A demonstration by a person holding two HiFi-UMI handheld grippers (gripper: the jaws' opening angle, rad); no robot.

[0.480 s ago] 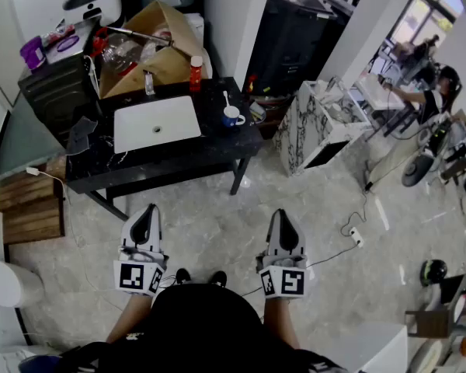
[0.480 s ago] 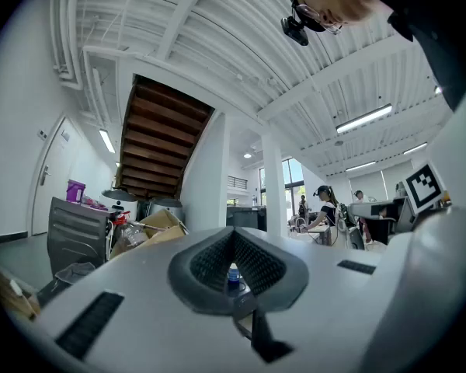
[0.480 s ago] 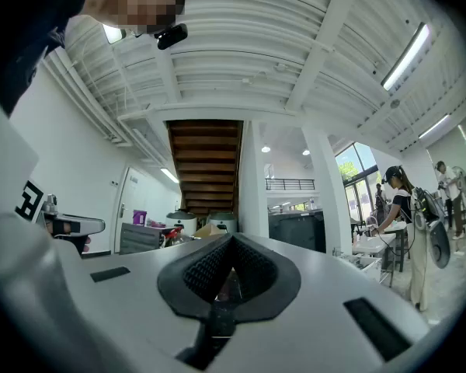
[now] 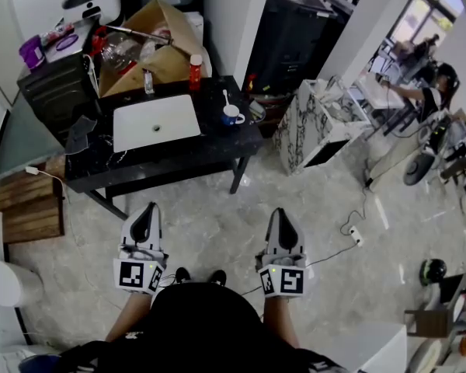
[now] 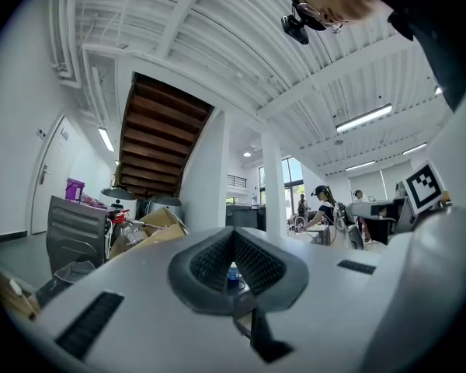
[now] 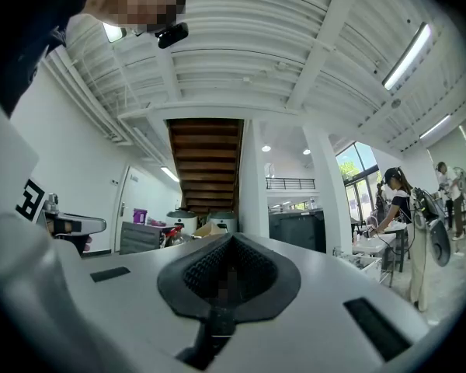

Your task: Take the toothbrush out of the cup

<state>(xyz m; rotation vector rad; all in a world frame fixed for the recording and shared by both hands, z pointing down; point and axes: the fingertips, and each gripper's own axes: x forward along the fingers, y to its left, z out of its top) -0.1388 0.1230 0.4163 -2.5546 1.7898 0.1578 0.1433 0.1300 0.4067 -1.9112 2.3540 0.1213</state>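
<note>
Both jaw pairs are closed together with nothing between them. The left gripper (image 4: pixel 147 209) and right gripper (image 4: pixel 282 212) are held level, side by side and close to the body, over bare floor (image 4: pixel 217 216) well short of the table (image 4: pixel 179 158). The toothbrush (image 4: pixel 226 99) stands near-upright in the cup (image 4: pixel 232 116), leaning slightly away from the person. The cup stands just right of the sink (image 4: pixel 156 123), with open table edge in front.
</note>
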